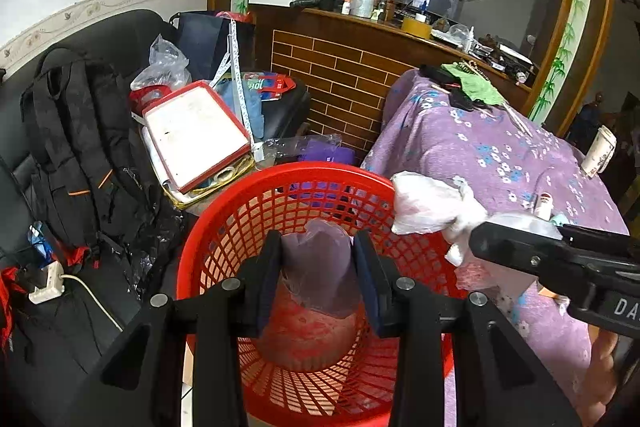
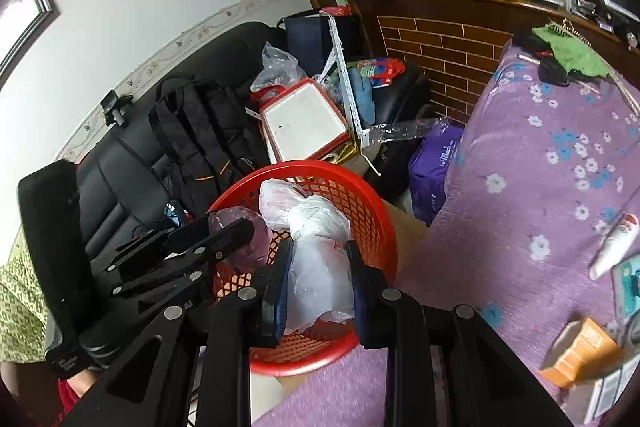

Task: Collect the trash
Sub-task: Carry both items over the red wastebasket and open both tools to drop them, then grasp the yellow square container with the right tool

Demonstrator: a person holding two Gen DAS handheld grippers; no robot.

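Both loads hang directly above the round red plastic mesh basket (image 1: pixel 224 227), so the drop is straight down. The left gripper (image 1: pixel 318 281) is clamped on a crumpled purplish translucent plastic bag (image 1: pixel 316 267) over the basket's middle. The right gripper (image 2: pixel 318 283) holds a crumpled white plastic bag (image 2: pixel 316 251) over the table-side rim, its long axis pointing away along the fingers.

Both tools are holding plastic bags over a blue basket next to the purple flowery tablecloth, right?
Almost. The basket is red, not blue; both wrist views show its red mesh. The rest holds: the left tool grips a purplish plastic bag, the right tool grips a clear and white plastic bag, both above the basket, beside the purple flowery tablecloth.
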